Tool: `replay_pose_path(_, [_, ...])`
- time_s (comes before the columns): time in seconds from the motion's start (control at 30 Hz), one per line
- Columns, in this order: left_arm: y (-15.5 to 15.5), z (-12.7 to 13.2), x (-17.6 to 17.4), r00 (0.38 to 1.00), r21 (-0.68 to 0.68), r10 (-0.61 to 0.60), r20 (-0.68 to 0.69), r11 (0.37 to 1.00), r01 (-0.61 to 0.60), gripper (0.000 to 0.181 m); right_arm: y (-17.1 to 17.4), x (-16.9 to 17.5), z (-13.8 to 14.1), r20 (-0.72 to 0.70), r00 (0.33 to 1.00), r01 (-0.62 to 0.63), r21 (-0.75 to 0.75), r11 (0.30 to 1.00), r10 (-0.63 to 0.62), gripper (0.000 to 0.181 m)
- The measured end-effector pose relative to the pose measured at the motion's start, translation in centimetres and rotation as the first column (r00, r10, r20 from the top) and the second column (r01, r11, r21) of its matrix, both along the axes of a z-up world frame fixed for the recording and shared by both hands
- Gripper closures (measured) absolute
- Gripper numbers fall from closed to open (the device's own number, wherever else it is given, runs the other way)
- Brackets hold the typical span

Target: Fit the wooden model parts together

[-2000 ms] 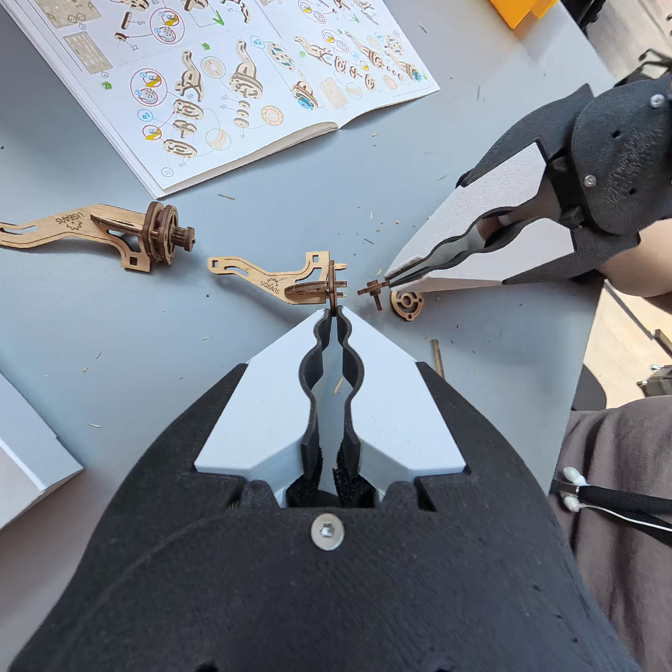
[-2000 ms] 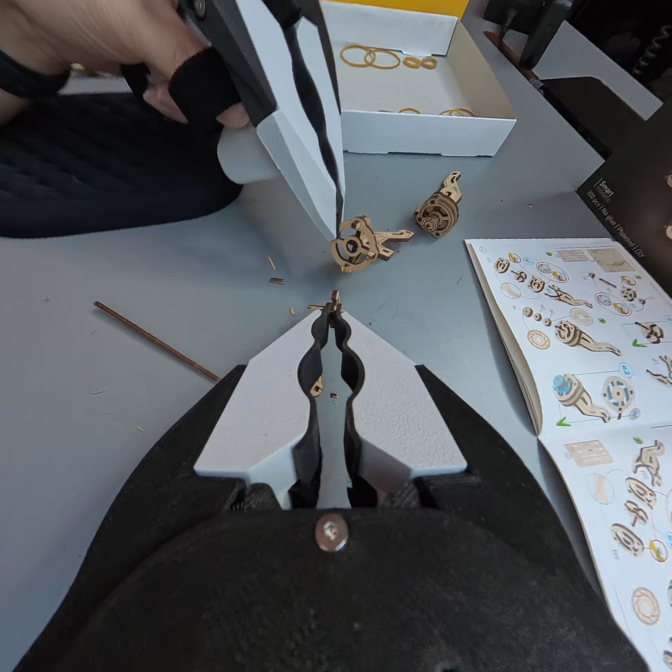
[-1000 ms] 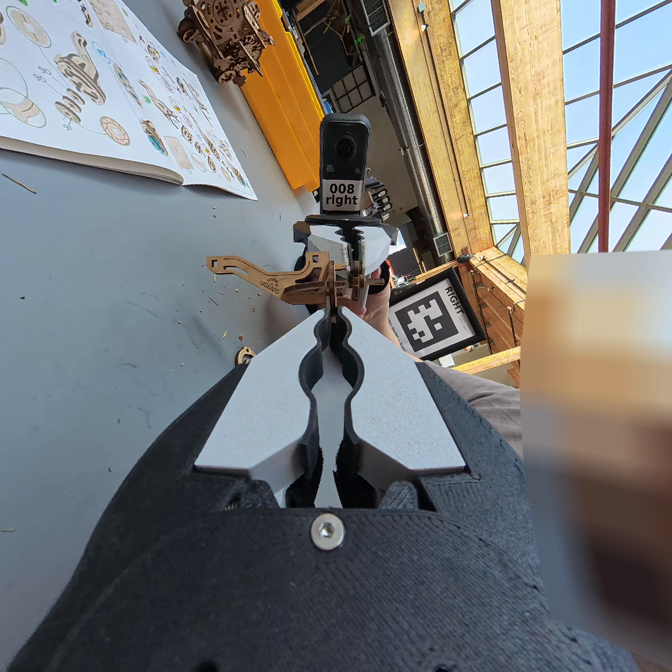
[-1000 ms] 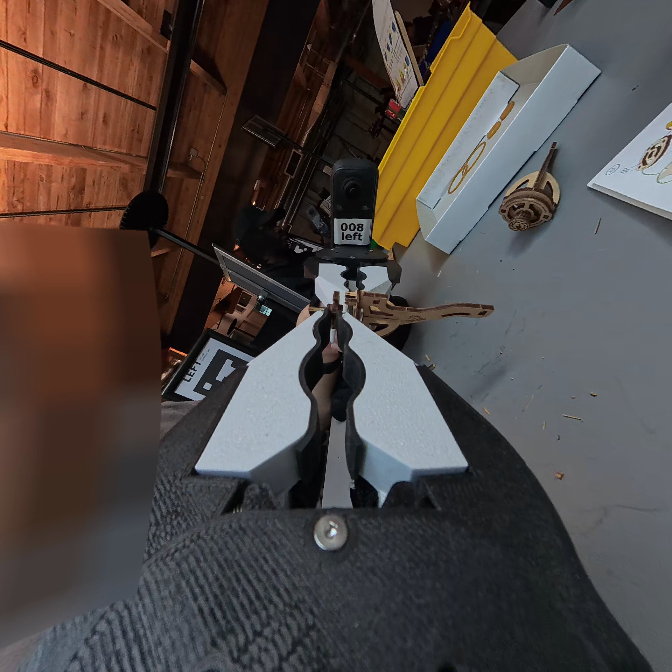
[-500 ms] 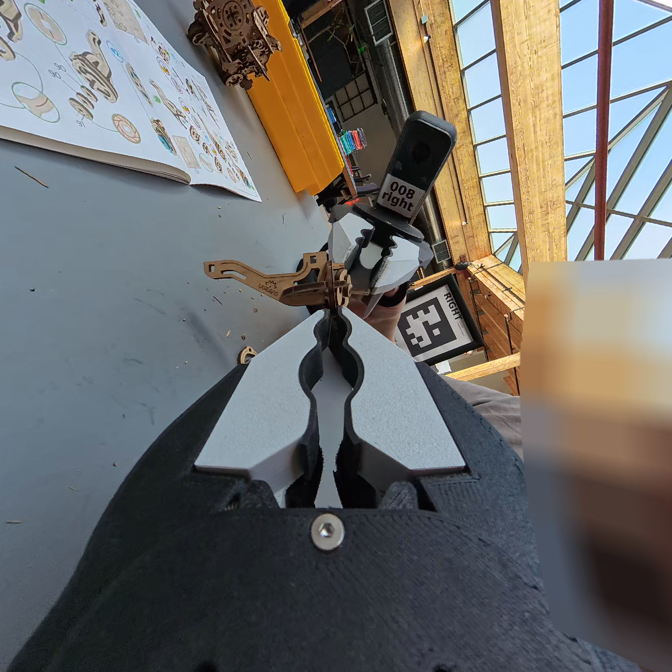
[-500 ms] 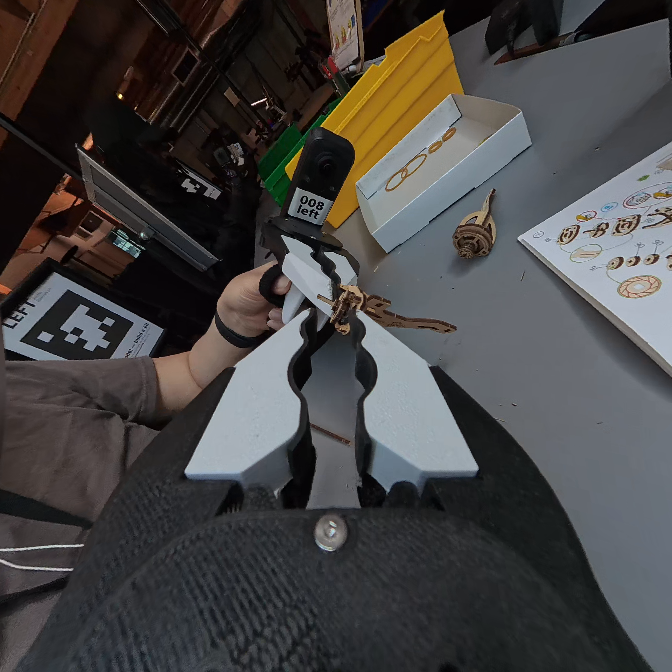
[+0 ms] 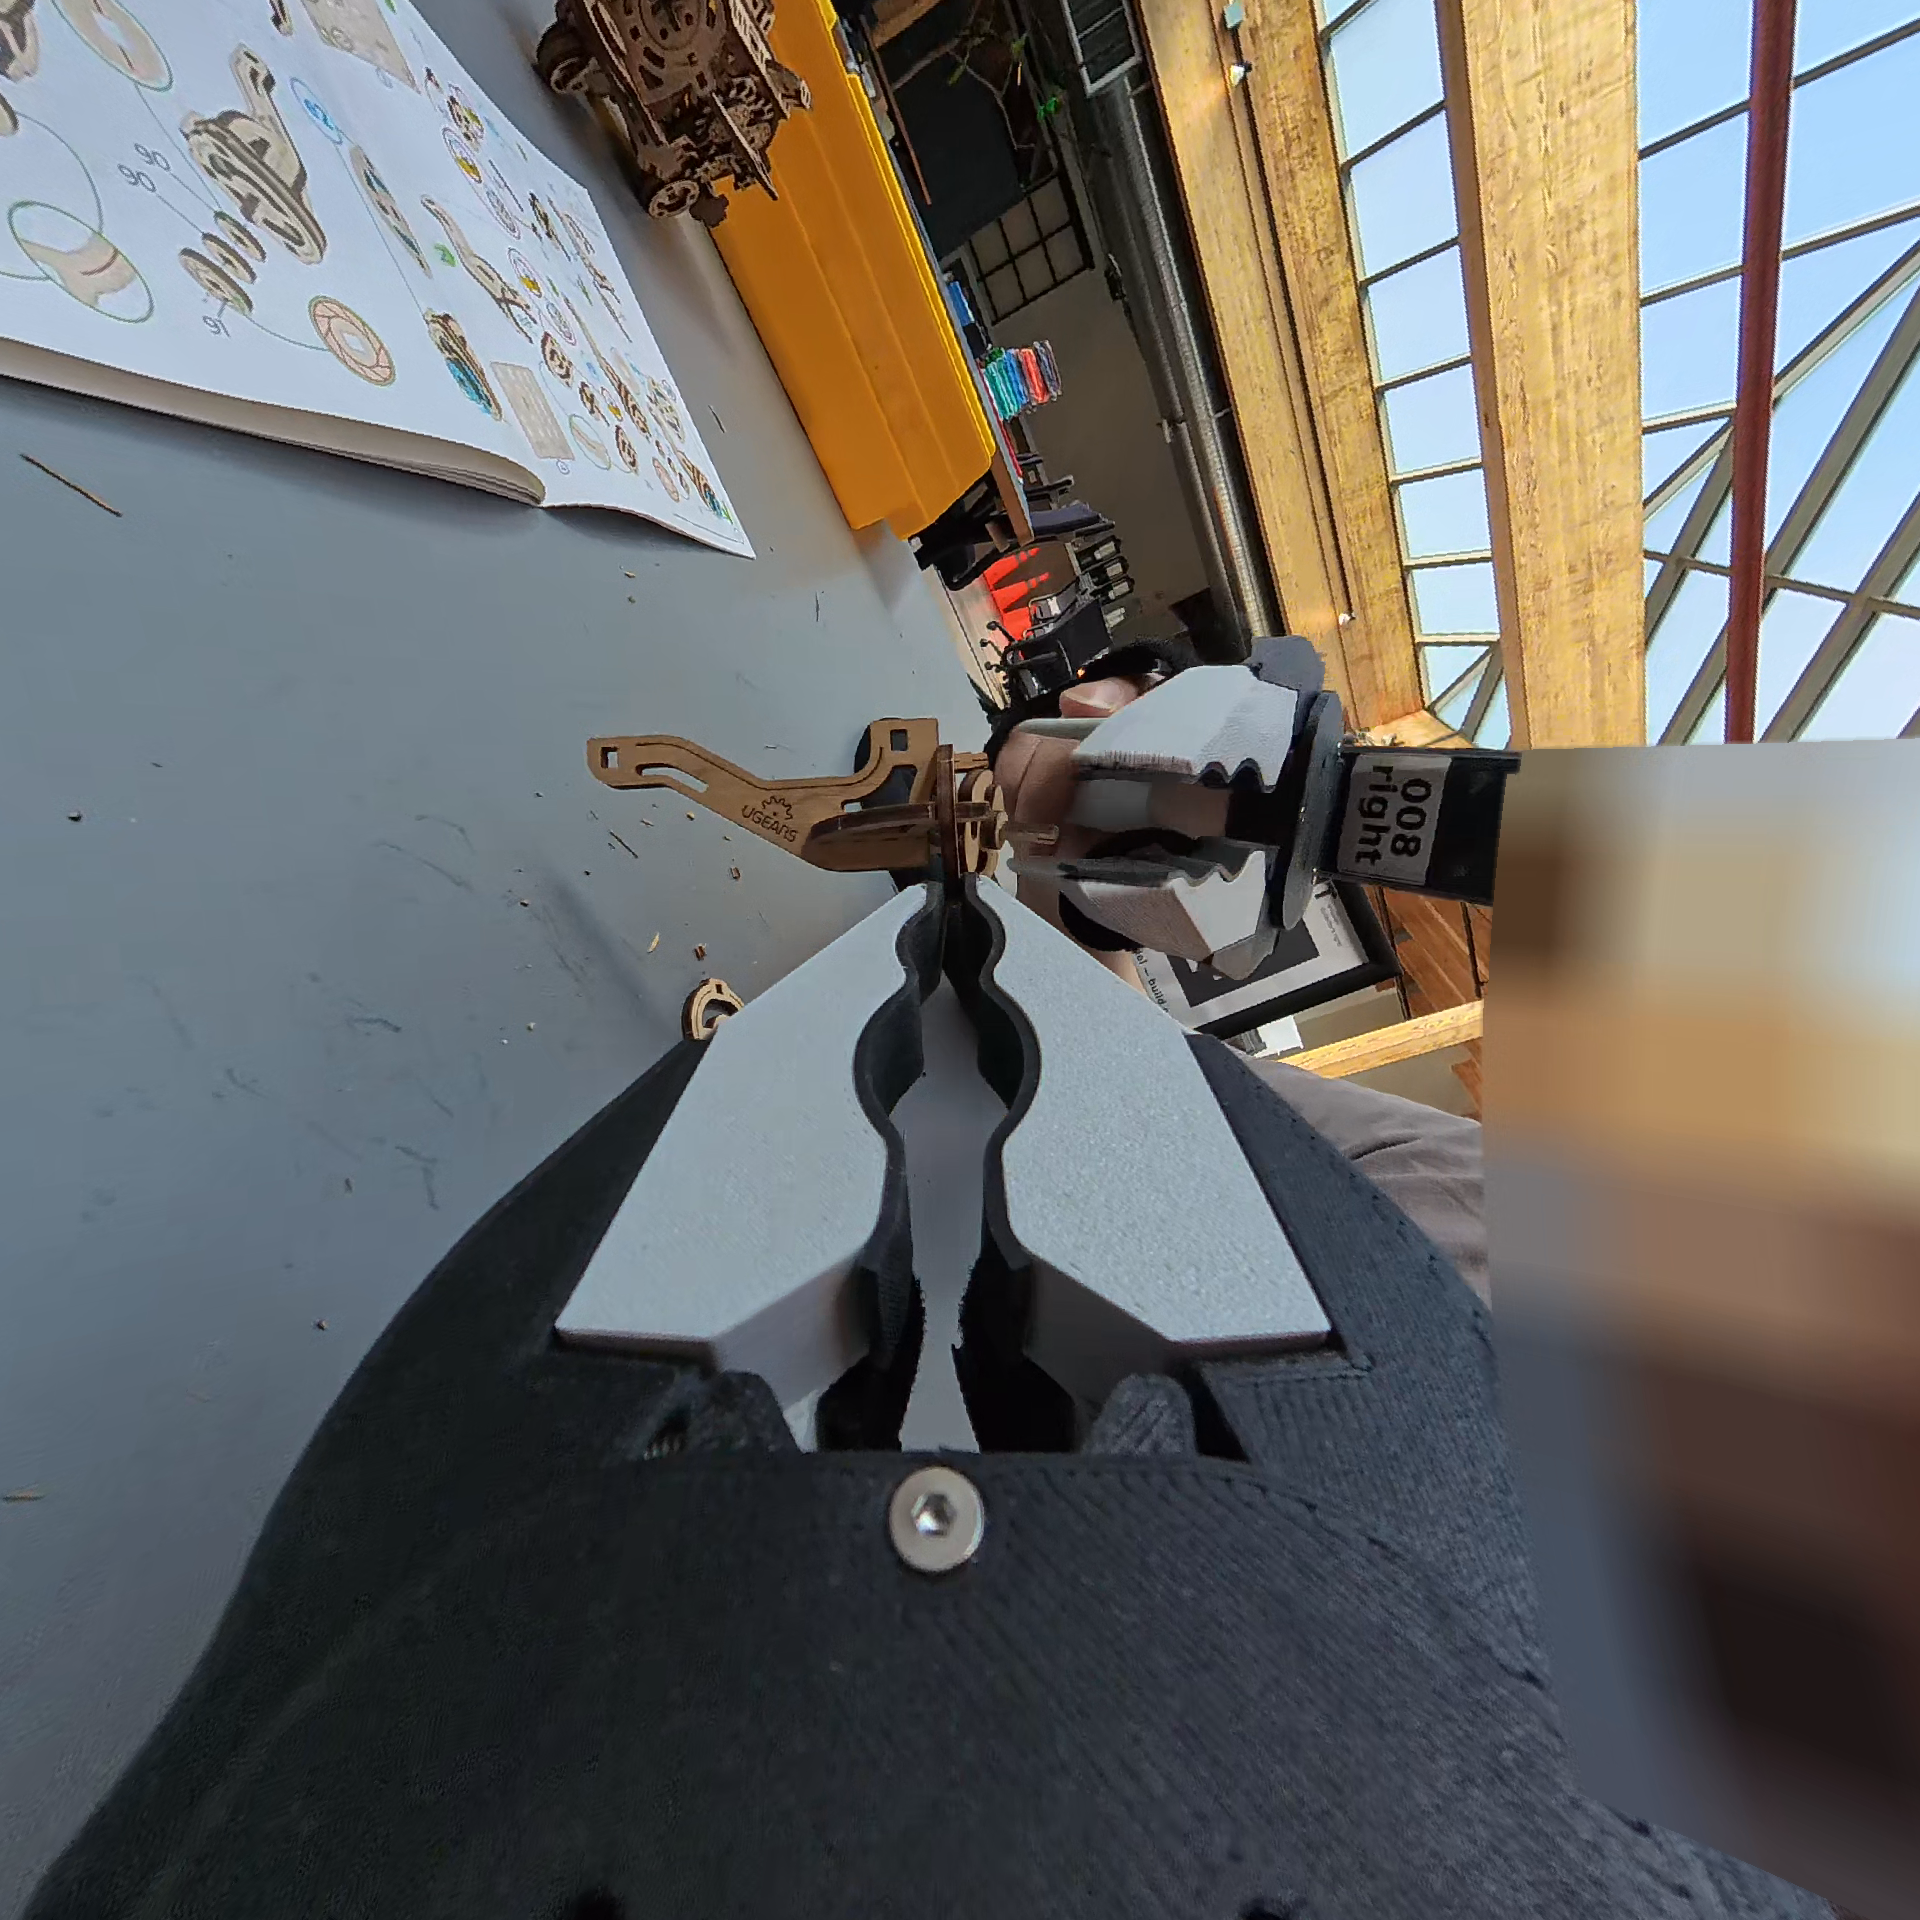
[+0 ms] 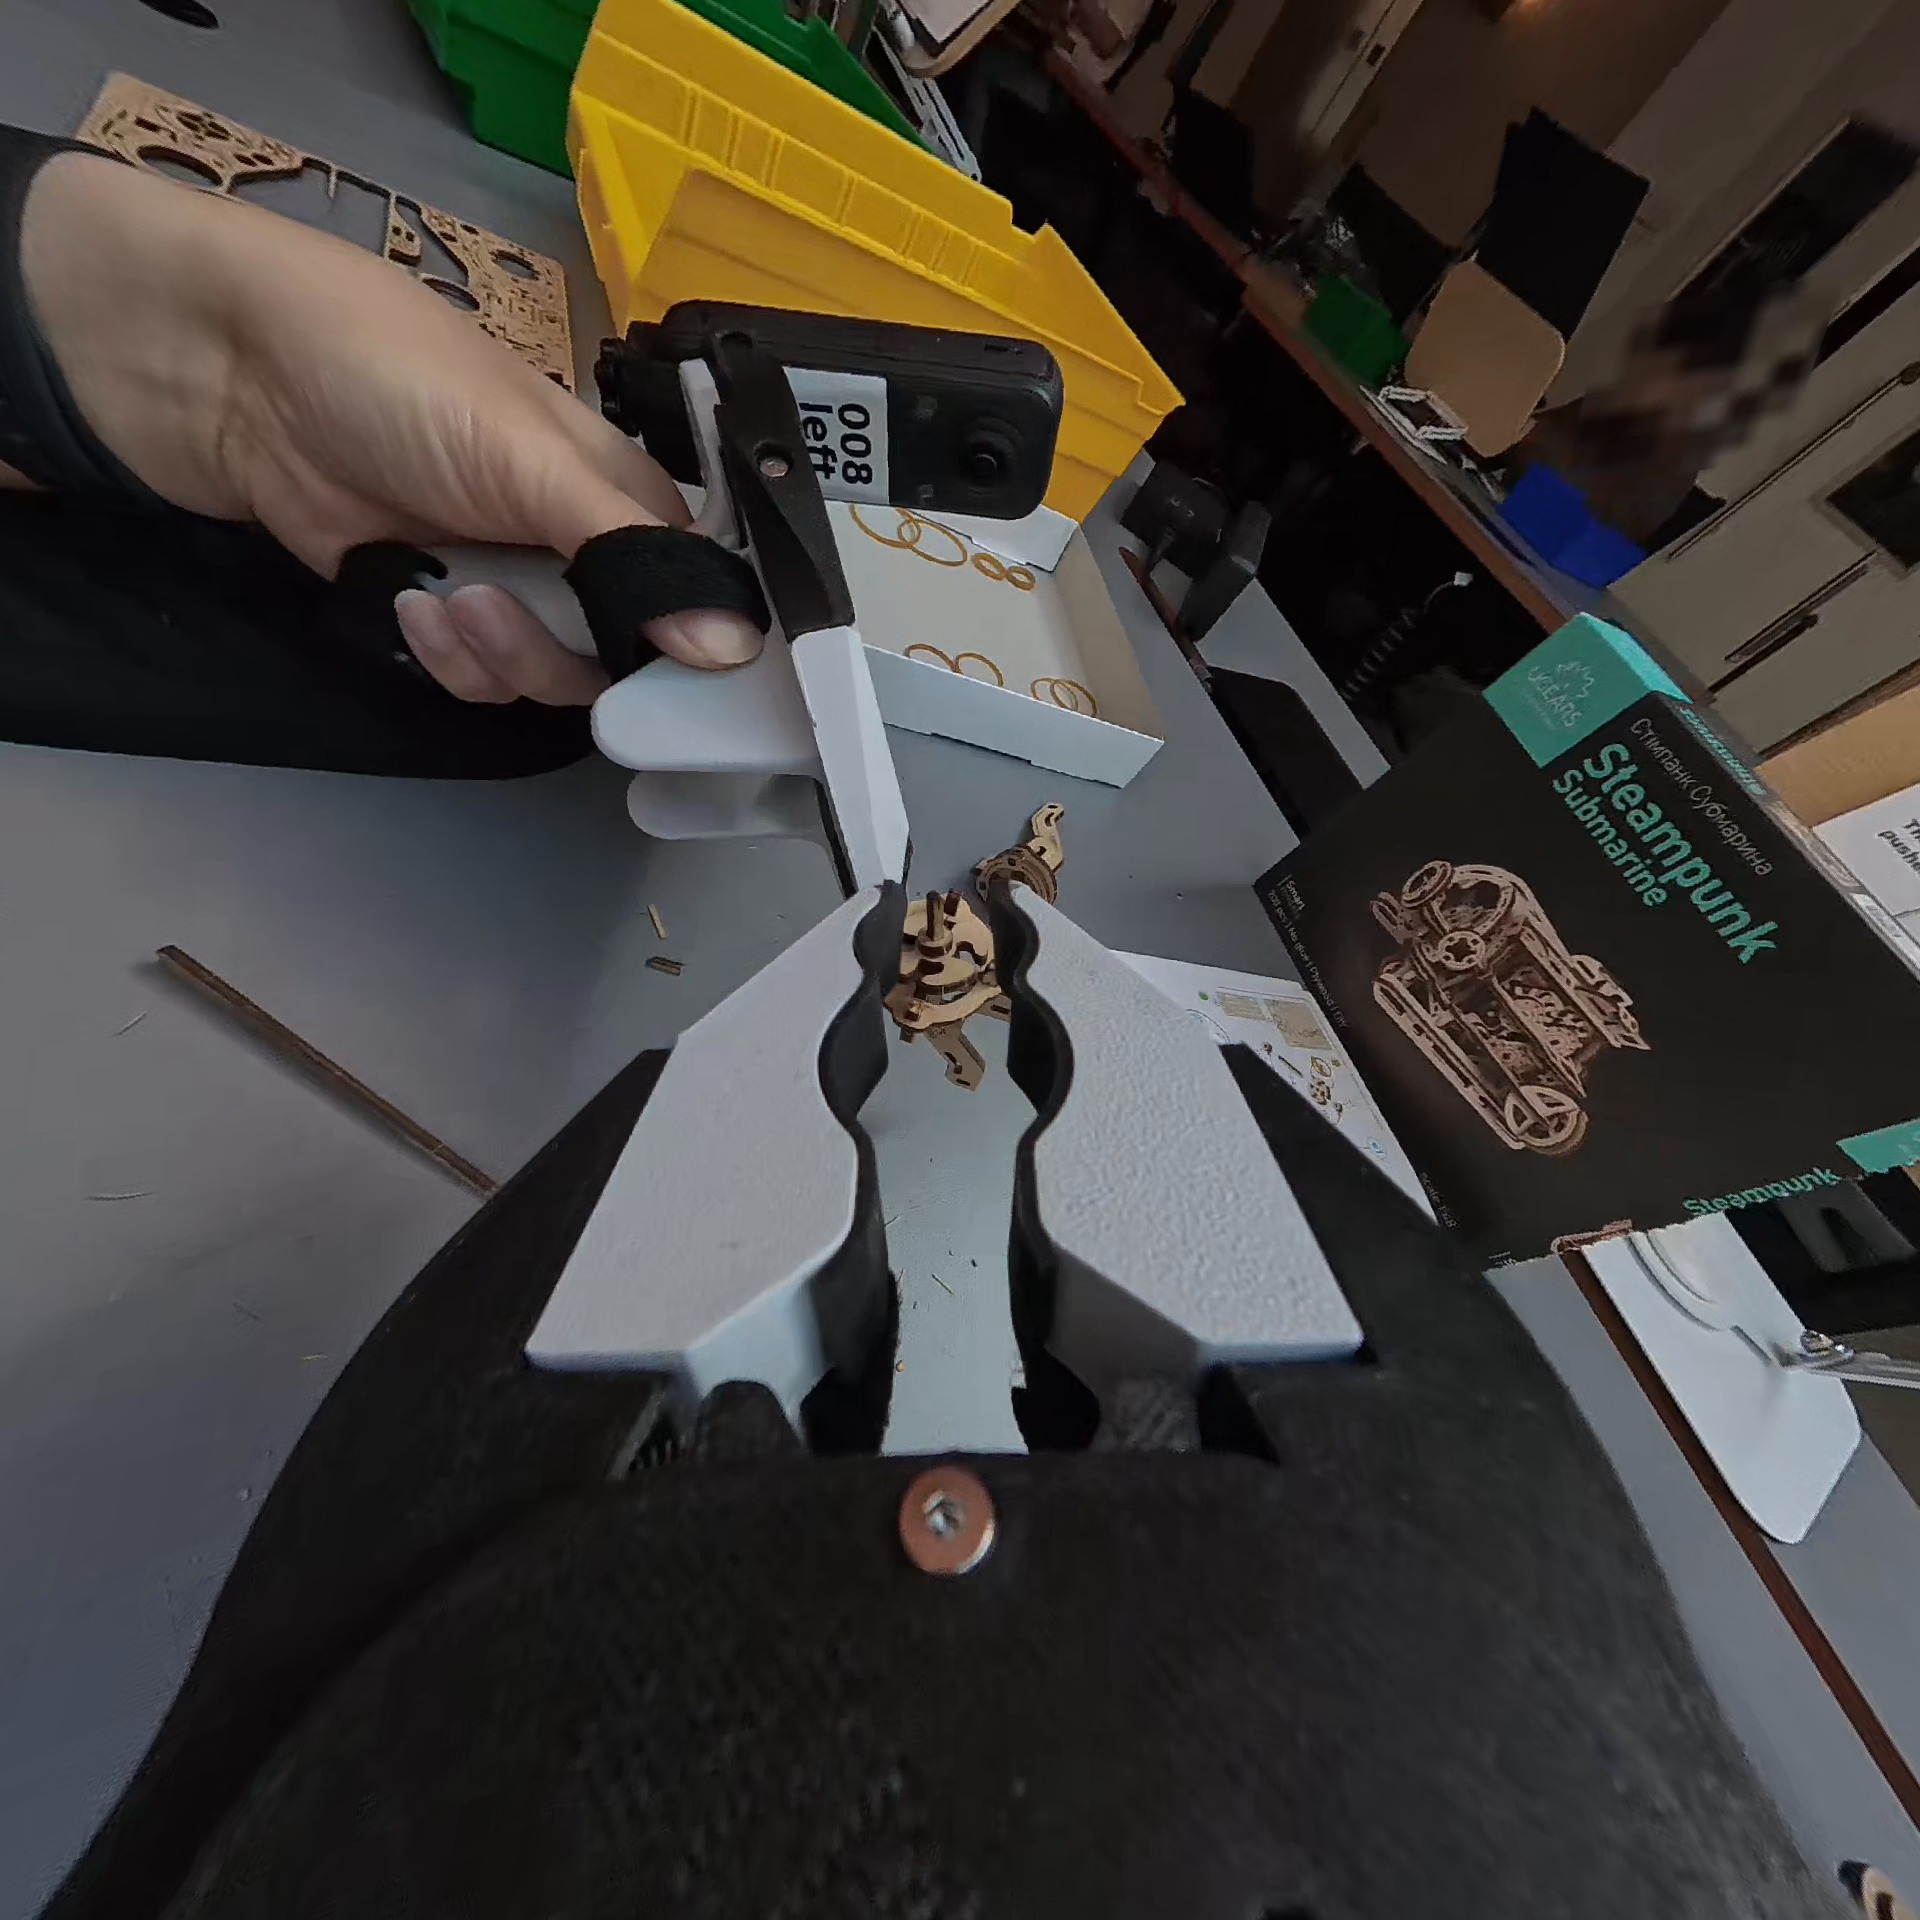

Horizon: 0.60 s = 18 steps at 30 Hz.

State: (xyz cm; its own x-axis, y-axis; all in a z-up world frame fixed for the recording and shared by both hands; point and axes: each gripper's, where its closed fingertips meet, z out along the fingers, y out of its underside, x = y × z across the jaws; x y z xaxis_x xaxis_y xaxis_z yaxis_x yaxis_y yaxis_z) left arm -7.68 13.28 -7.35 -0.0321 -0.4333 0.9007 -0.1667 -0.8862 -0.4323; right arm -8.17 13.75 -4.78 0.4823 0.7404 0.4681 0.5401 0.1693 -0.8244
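Note:
My left gripper [image 7: 951, 888] is shut on a wooden arm assembly [image 7: 769, 810] and holds it above the grey table [image 7: 312, 831]. The assembly has a long slotted arm pointing left and a disc with a small axle at the gripped end. In the right wrist view the left gripper [image 8: 878, 862] comes in from the upper left, and the assembly [image 8: 940, 977] hangs end-on. My right gripper [image 8: 948, 904] is open, its fingers on either side of the assembly's disc end without clamping it. It also shows in the left wrist view [image 7: 1039, 821], facing the axle tip.
An open instruction booklet [image 7: 312, 260], a finished wooden model [image 7: 675, 104] and a yellow bin [image 7: 862, 312] lie beyond. A small wooden ring [image 7: 710, 1006] lies on the table. A white box of rings [image 8: 987, 644], another wooden subassembly [image 8: 1023, 862], a black product box [image 8: 1558, 966] and a thin stick [image 8: 322, 1070] are nearby. Less than 4 cm separates the two grippers' tips.
Both grippers lifted off the table. The right gripper brought its small cross piece onto the assembly's axle, let go and opened. It has since turned to sit around the disc end.

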Motion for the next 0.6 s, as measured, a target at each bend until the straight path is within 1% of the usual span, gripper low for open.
replay_pose_path(0.07, [0.03,-0.02,-0.01,1.0,0.004,0.002,-0.003,1.0,-0.002,0.181,0.07,-0.12,-0.08,-0.013,1.0,0.009,-0.018,1.0,-0.009,0.17])
replay_pose_path(0.23, [-0.07,-0.04,0.02,1.0,0.002,-0.003,-0.004,1.0,0.003,0.181,0.3,-0.18,-0.72,-0.032,0.999,0.007,-0.088,0.996,-0.01,0.172])
replay_pose_path(0.3, [-0.11,-0.02,0.05,1.0,0.001,-0.005,-0.003,1.0,0.005,0.181,0.28,-0.21,-0.91,-0.031,1.0,0.004,-0.099,0.995,-0.007,0.18])
replay_pose_path(0.37, [-0.15,0.08,0.05,1.0,-0.005,-0.007,0.004,1.0,0.007,0.181,0.32,-0.11,-0.83,-0.045,0.999,0.006,-0.105,0.994,-0.011,0.18])
replay_pose_path(0.47, [-0.27,0.46,0.03,0.999,-0.04,-0.016,0.039,0.999,0.017,0.181,0.27,-0.08,-0.44,-0.127,0.992,-0.022,-0.163,0.986,0.002,0.18])
replay_pose_path(0.6, [-0.49,0.92,0.08,0.997,-0.078,-0.026,0.079,0.996,0.033,0.181,0.17,0.06,0.04,-0.252,0.967,-0.091,-0.254,0.963,0.025,0.181])
